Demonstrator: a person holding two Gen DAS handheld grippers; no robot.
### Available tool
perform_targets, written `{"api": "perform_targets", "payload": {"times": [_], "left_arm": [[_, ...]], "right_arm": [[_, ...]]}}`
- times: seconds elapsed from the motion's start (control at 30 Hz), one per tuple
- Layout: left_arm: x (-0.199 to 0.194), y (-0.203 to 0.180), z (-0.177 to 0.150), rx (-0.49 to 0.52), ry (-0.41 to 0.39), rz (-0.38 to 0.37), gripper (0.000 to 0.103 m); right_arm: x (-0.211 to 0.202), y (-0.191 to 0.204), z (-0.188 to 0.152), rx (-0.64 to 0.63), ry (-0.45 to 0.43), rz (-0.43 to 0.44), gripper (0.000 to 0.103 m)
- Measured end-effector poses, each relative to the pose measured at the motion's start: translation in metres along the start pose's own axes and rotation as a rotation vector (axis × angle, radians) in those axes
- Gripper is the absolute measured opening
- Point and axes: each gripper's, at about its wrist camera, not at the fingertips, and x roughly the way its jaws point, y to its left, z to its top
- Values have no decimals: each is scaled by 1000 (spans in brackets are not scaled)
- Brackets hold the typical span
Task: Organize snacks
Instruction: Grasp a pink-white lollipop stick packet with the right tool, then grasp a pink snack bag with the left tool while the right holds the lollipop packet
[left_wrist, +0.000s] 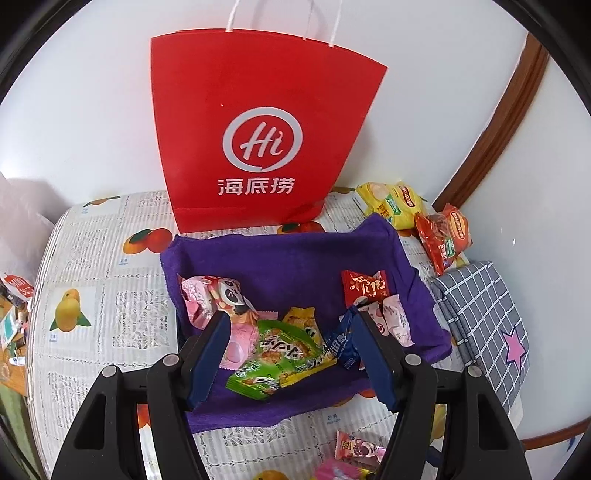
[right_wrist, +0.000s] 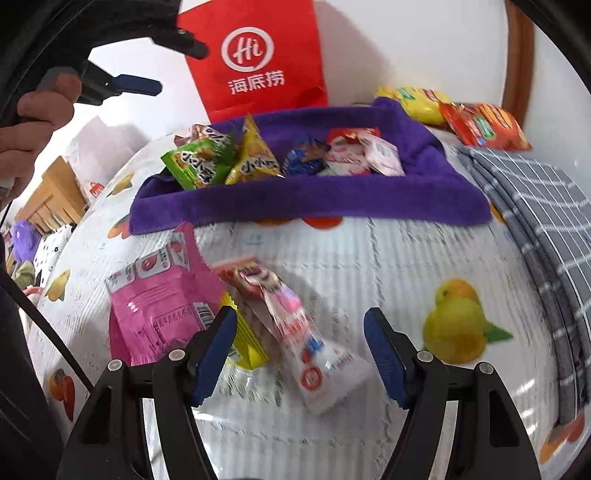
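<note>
A purple cloth basket (left_wrist: 295, 258) on the table holds several snack packets: a green one (left_wrist: 275, 356), a yellow one, a blue one (left_wrist: 343, 341), a red one (left_wrist: 364, 286) and pink ones. My left gripper (left_wrist: 290, 321) is open above the basket, empty. The basket also shows in the right wrist view (right_wrist: 310, 199). My right gripper (right_wrist: 299, 319) is open, low over loose packets on the table: a pink packet (right_wrist: 162, 306), a yellow one and a white and red wrapper (right_wrist: 295, 332) between its fingers. The left gripper (right_wrist: 136, 83) shows at the upper left.
A red paper bag (left_wrist: 255, 125) stands behind the basket against the wall. Yellow (left_wrist: 391, 201) and red (left_wrist: 443, 236) chip bags lie at the back right. A grey checked cloth (left_wrist: 480, 310) lies to the right. The fruit-print tablecloth (left_wrist: 92, 280) covers the table.
</note>
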Motion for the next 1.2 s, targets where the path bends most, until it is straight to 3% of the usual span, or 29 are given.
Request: {"api": "perform_targets", "payload": {"times": [0.07,0.1,0.13,0.2,0.5,0.7,0.83,0.97,1.1,1.2], "left_arm": [[1,-3,-1,9,4,1,67],[2,-3,-1,11,7,1,67],[3,-4,-1,12,11,-1,67],[2,-5,-1,15,12,-4,67],[-9,-8,-2,33,-15,13,67],[-20,-6,-10,3,7,-45,67],[-28,-7,-35,17,14,-43,67],[-21,2,-72,14,83,-66,67],[-17,15,-106,-2,124,-70,67],[-17,20,-125,-13,146,-124,67]], "right_arm": [[12,3,5,-9,35,-6,67],[20,5,5,-18,67,-15,58],[21,7,5,-41,55,-48,41],[21,11,4,-87,33,-116,18],[0,-46,-5,102,33,-156,19],[-6,-46,-15,128,-25,-171,20],[-6,-46,-14,135,-45,-185,20],[-8,-46,-16,135,-45,-185,20],[-5,-35,-15,77,-32,-251,21],[-5,-33,-15,66,-31,-265,21]]}}
